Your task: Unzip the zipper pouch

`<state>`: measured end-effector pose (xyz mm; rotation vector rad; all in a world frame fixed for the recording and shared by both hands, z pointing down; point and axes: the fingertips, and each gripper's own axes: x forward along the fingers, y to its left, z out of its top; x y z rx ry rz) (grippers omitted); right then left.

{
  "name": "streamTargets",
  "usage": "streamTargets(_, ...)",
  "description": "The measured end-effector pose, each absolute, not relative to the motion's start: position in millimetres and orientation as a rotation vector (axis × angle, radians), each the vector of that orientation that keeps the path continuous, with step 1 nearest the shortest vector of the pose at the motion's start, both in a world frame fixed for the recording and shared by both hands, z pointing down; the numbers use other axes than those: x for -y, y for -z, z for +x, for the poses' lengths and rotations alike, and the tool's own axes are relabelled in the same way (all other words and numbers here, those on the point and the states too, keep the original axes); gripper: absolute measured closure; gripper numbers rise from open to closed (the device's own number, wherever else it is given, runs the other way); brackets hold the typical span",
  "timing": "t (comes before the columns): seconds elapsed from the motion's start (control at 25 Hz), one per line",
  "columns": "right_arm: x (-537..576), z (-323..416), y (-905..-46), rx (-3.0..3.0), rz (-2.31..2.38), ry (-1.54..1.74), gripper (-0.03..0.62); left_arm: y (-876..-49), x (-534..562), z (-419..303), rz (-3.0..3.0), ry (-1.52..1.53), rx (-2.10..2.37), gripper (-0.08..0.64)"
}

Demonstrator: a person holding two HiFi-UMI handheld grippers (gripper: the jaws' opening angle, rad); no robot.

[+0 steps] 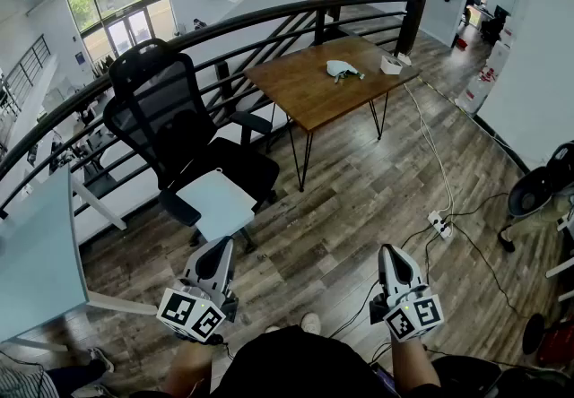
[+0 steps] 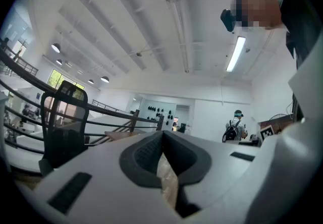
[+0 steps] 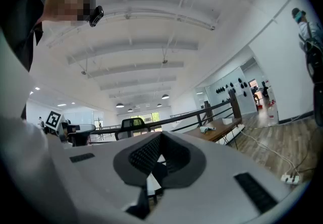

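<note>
Head view shows the zipper pouch (image 1: 342, 70) clearly; right gripper view, tiny.

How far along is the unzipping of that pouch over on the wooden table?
Nothing looks done yet. The zipper pouch lies on the wooden table across the room, too small to show its zipper. In hand: nothing; the left hand-held gripper and right hand-held gripper are shut and empty, low by the person's body. Left: reach the table, hold the pouch, pull the zipper open.
</note>
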<state>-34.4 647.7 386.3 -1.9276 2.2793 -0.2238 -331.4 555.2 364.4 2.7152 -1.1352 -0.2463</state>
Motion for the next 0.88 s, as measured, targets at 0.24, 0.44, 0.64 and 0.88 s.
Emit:
streamTargets(0.24, -651.3, -22.1, -385.9, -2.245, -1.949, 0.209, 0.600, -363.9, -553.6, -320.3, 2.726, 0.247, 1.108, 0.548)
streamTargets(0.44, -649.1, -20.3, -388.3, -2.247, -1.943, 0.218, 0.600, -366.0, -550.3, -316.8, 2.721, 0.244, 1.107, 0.548)
streamTargets(0.64, -646.5, -30.0, -387.2, -2.333, -1.885, 0.213, 0.598, -368.2, -550.7, -310.7, 2.717, 0.222, 1.107, 0.548)
streamTargets(0.88, -644.0, -24.6, -378.5, -2.332, -1.874, 0.144, 0.597, -365.5, -550.2, -298.2, 2.734, 0.225, 1.115, 0.546)
